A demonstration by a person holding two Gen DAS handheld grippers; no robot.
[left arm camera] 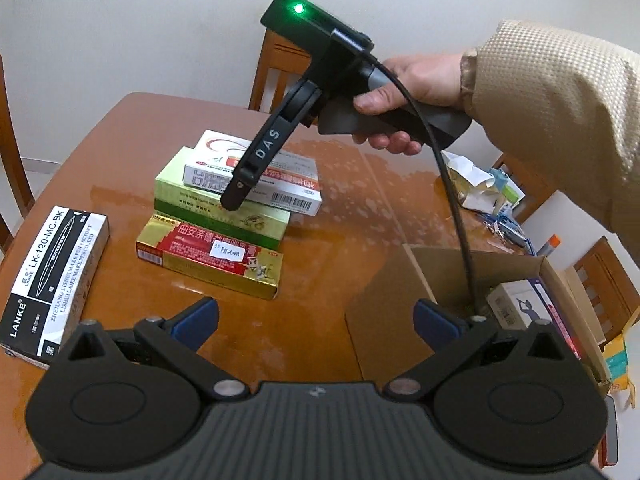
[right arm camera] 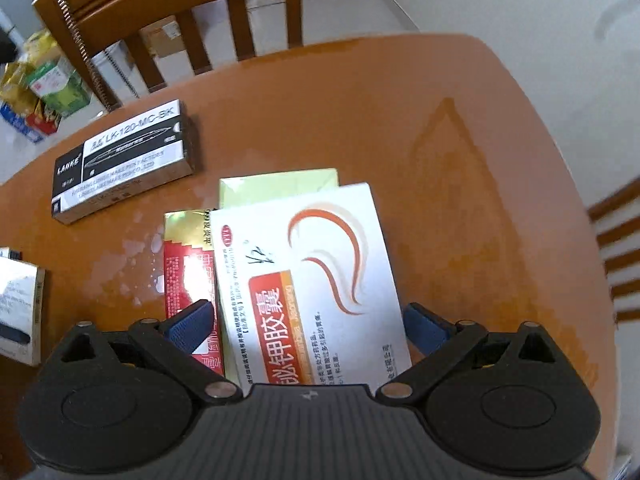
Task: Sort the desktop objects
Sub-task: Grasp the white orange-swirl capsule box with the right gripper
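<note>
The right gripper (right arm camera: 310, 326) hangs over the white box (right arm camera: 312, 280), its jaws spread wide on either side of it, pads not pressing. That box tops a stack on the table (right arm camera: 400, 120), over a green box (right arm camera: 276, 186) and a red box (right arm camera: 188, 276). Farther off lies the black pen box (right arm camera: 120, 160). The left gripper (left arm camera: 316, 318) is spread and empty.

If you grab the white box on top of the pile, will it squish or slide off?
The white box looks like thin cardboard, so it is probably light and may dent if squeezed hard. It lies flat on the green box, so it should not roll, but its smooth surface might let it slide. The right gripper straddles it with fingers open.
</note>
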